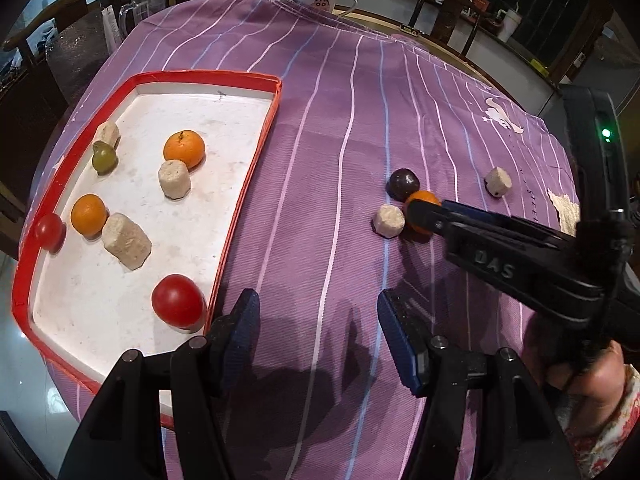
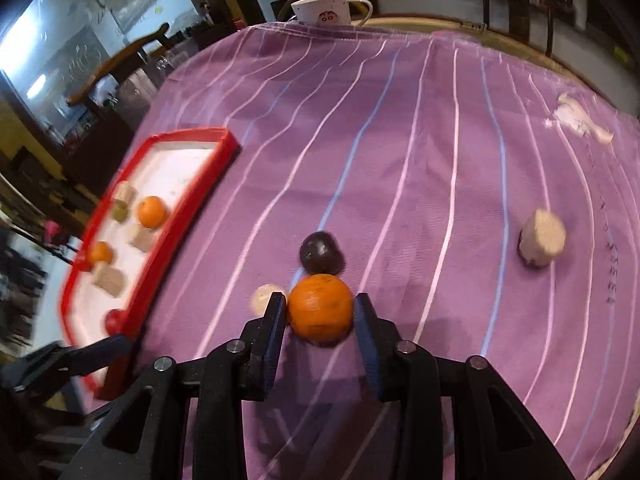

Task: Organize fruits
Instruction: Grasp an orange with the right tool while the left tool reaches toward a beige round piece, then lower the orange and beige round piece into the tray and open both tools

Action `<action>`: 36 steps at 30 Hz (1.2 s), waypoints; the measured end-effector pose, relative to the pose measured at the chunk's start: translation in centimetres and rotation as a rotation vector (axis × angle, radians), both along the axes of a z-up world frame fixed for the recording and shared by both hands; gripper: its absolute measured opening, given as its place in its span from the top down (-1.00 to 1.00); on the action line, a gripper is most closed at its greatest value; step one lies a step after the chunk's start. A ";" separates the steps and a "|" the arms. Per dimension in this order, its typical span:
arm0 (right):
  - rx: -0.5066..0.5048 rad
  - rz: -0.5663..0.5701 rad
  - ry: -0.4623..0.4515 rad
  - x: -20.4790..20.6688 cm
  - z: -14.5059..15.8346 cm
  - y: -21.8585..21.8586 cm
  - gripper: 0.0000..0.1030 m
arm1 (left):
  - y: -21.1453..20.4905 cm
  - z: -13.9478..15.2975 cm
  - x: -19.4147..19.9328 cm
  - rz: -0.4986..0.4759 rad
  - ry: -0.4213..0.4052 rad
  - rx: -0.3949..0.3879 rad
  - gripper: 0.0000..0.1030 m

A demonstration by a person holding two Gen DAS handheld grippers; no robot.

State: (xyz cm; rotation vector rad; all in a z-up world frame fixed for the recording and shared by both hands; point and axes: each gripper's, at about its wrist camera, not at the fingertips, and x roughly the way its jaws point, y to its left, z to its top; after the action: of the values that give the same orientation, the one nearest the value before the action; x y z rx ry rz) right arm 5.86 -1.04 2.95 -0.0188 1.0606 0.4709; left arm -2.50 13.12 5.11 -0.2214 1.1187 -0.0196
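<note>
A red-rimmed white tray (image 1: 256,148) on the left holds two oranges (image 1: 184,149), two red tomatoes (image 1: 178,300), a green fruit (image 1: 104,158) and several beige blocks (image 1: 126,240). My left gripper (image 1: 316,320) is open and empty over the purple cloth beside the tray. My right gripper (image 2: 320,312) has its jaws closed against both sides of an orange (image 2: 321,306) on the cloth, also seen in the left wrist view (image 1: 423,204). A dark purple fruit (image 2: 321,253) lies just behind it. A beige block (image 2: 264,297) lies to its left.
Another beige block (image 2: 542,237) lies on the cloth to the right. A white mug (image 2: 326,9) stands at the table's far edge. The striped purple cloth (image 2: 400,140) covers the round table. Chairs and shelves stand beyond.
</note>
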 end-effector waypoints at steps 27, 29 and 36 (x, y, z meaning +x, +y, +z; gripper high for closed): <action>0.096 -0.186 0.037 -3.2 1.9 -8.3 0.28 | -6.6 -3.3 7.5 -0.241 -0.065 0.104 0.53; 0.090 -0.180 0.034 -3.4 1.9 -8.0 0.28 | -6.1 -3.1 7.3 -0.229 -0.063 0.078 0.53; 0.071 -0.119 0.013 -3.9 2.6 -4.6 0.28 | -2.8 0.2 4.8 -0.161 -0.129 0.000 0.53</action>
State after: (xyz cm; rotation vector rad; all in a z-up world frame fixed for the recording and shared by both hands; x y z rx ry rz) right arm 1.97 -5.59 5.50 0.1100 1.0504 0.4015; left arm 2.30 10.30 5.29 -0.1279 1.0059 -0.1744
